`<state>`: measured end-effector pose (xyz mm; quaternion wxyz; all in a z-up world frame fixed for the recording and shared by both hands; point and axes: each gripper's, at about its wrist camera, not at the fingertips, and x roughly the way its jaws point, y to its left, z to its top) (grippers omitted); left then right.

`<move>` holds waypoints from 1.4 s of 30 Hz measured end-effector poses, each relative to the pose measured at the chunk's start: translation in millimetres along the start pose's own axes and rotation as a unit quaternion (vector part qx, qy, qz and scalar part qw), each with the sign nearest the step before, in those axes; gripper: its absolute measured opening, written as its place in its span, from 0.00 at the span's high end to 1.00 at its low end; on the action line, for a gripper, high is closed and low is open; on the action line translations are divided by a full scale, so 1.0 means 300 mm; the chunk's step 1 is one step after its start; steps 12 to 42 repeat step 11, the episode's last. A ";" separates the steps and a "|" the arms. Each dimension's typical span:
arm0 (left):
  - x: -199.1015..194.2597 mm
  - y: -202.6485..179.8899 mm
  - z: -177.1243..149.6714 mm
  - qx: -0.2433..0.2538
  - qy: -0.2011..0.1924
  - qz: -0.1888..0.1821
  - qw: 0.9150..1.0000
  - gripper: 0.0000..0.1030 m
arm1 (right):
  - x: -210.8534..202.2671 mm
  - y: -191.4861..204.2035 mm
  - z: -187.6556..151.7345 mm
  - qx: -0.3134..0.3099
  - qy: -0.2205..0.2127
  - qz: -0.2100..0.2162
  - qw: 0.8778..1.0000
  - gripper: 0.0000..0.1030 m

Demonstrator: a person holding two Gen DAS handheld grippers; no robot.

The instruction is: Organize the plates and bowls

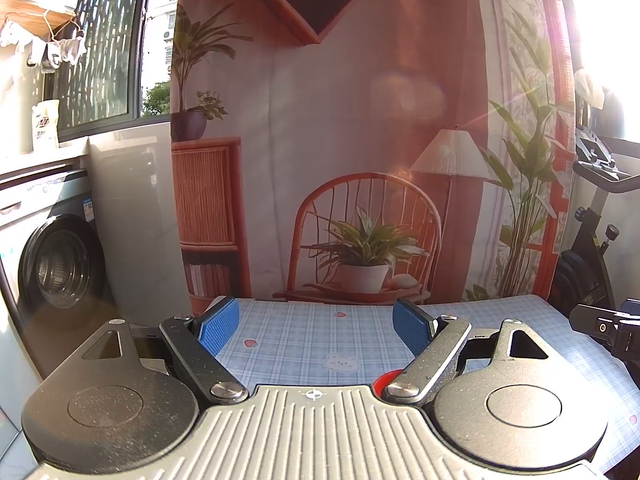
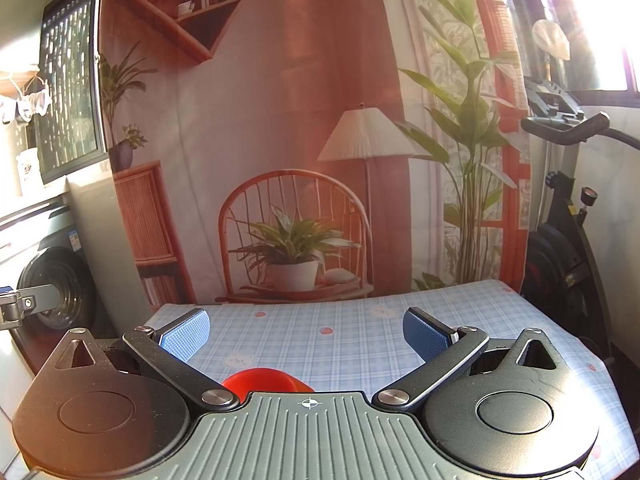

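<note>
left gripper [image 1: 316,326] over the table [image 1: 304,332]; fingers [image 1: 218,326] spread wide, nothing between them; right gripper [image 2: 306,334] likewise, pads [image 2: 186,334] well apart and empty; a red dish [image 2: 266,380], plate or bowl cannot be told, sits on the checked cloth just below the right gripper's body, mostly hidden by it; in the left view only its edge shows beside the right linkage; printed backdrop [image 1: 340,140] behind the table.

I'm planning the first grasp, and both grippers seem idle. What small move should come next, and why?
Probably lower the right hand-held gripper toward the red dish just below it. Both it and the left hand-held gripper stand open and empty over the checked tablecloth, and the dish's rim shows closest beneath the right one.
</note>
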<state>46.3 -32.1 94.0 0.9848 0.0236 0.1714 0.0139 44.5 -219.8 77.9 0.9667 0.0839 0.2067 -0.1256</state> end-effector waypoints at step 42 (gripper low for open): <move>-0.001 -0.001 -0.005 -0.002 0.001 0.003 1.000 0.17 | 0.005 0.004 -0.013 0.001 0.001 -0.001 1.000 0.00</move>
